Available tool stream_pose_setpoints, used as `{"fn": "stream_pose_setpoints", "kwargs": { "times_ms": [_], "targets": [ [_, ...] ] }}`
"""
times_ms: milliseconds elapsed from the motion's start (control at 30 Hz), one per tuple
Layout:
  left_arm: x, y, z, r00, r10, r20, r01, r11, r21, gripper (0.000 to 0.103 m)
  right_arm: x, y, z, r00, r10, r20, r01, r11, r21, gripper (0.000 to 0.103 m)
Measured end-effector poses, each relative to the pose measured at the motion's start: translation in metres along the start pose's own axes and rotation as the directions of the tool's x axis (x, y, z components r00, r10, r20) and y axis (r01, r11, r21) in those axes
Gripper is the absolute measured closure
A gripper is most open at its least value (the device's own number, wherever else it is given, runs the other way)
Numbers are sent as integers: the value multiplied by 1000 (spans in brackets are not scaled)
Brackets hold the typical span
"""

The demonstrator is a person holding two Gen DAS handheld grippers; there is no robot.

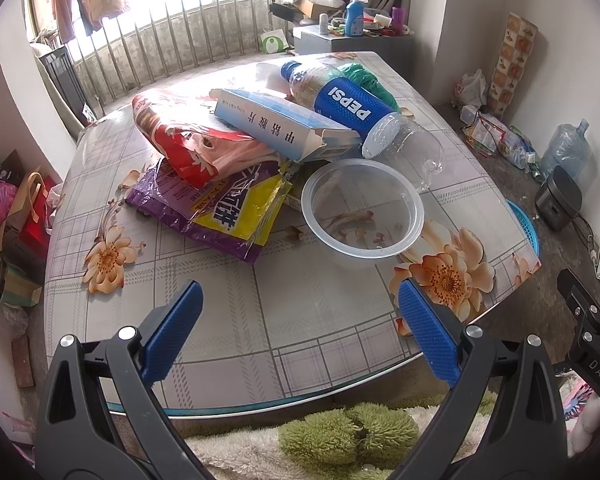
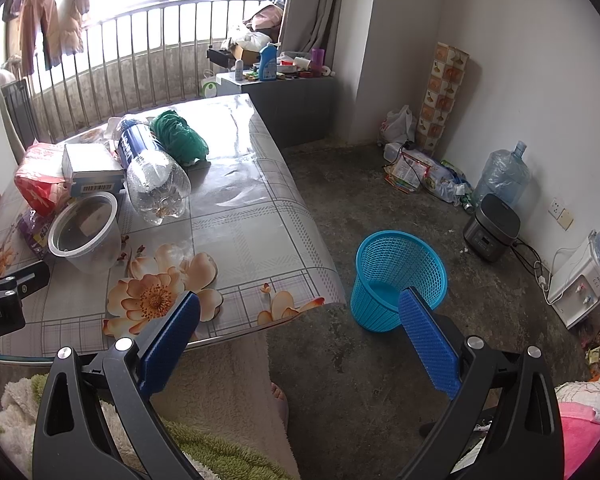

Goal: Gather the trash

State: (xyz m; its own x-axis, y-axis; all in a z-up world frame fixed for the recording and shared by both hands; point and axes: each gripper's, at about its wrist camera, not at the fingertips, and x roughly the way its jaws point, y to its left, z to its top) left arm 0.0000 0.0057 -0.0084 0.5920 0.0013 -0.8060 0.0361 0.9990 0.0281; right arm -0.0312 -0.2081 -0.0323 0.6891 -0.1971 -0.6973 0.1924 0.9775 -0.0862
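My table [image 1: 308, 344] fills the left view, its flowered cloth bare near me and the trash heaped at 12 o'clock. The blue basket [image 2: 398, 280] stands on the floor just off the table's corner, at 12 o'clock in the right view.

In the heap, the red bag [image 1: 180, 140] lies at 11 o'clock over the purple-and-yellow wrapper [image 1: 220, 208]. The Pepsi bottle [image 1: 352, 108] lies on its side at 12 to 1 o'clock, resting on the white-and-blue box [image 1: 276, 124], with a green bag [image 1: 366, 78] beside it. The clear tub [image 1: 362, 210] sits upright nearest me, touching the bottle.

My left claw [image 1: 300, 332] hangs released above the bare cloth. My right claw [image 2: 300, 336] is released too, off the table edge, holding nothing.
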Motion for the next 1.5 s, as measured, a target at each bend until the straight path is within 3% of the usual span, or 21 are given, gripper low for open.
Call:
{"fn": "stream_pose_setpoints", "kwargs": {
  "times_ms": [633,867,1067,1200,1367,1500],
  "targets": [
    [2,1,-2,1000,-4,-3,4,1000,5,9,1,-6,-1,1000,2,6,-2,1000,27,7],
    [12,14,0,998,-67,1,67,998,-4,9,8,6,9,1000,30,5,-30,998,57,7],
    [15,32,3,990,-119,70,119,993,-2,9,23,21,24,996,91,-26,-88,993,80,11],
    [15,46,6,977,-170,128,172,985,-7,9,36,33,36,984,167,-57,-160,982,101,21],
    [18,64,9,940,-284,190,298,953,-48,9,46,49,51,968,243,-59,-236,966,109,32],
    [20,65,18,920,-322,222,336,941,-27,9,44,60,63,959,282,-30,-278,956,92,38]
  ]
}}
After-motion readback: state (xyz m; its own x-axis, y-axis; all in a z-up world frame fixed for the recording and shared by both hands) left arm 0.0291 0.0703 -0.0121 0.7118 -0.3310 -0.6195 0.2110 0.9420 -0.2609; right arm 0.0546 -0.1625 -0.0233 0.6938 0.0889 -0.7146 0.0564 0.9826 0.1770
